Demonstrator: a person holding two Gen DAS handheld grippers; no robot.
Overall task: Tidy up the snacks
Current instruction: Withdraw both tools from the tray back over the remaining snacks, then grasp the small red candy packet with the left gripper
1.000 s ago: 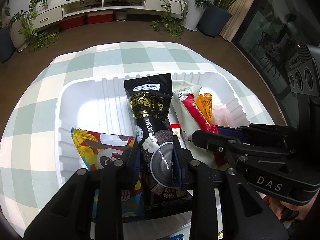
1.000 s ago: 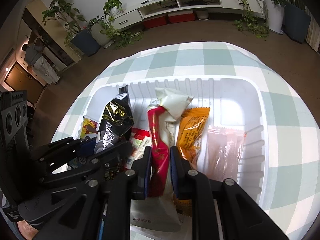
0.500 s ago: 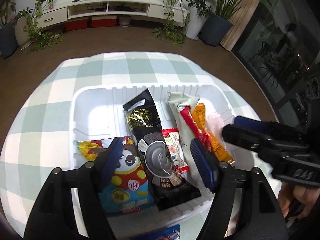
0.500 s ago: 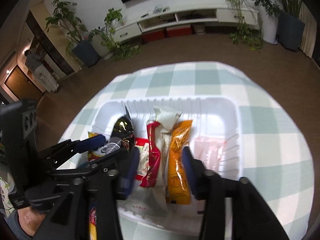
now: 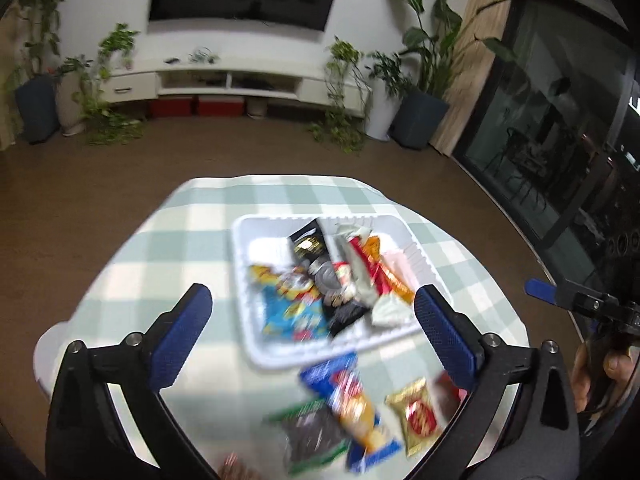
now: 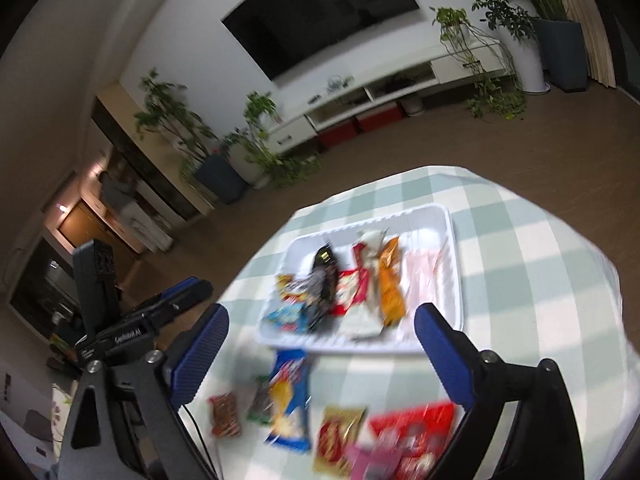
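Note:
A white tray (image 5: pixel 276 354) on the checked table holds several snack packs side by side, among them a black pack (image 5: pixel 320 268), a red stick pack (image 5: pixel 366 268) and an orange pack (image 6: pixel 390 284). The tray also shows in the right wrist view (image 6: pixel 454 264). My left gripper (image 5: pixel 312 328) is wide open and empty, high above the tray's near edge. My right gripper (image 6: pixel 320 344) is wide open and empty, also raised. Loose packs lie on the table in front of the tray: a blue pack (image 5: pixel 352 396), a gold pack (image 5: pixel 418 414), a dark green pack (image 5: pixel 312 438), a red pack (image 6: pixel 412 436).
The round table has a green-and-white checked cloth (image 5: pixel 192 240). Brown floor lies around it. A white TV unit (image 5: pixel 224 84) and potted plants (image 5: pixel 420 112) stand at the far wall. The right gripper shows at the right edge of the left wrist view (image 5: pixel 580 304).
Both grippers opened, letting go of the black pack and the red stick pack in the tray, then pulled up and back. The loose packs in front of the tray came into view.

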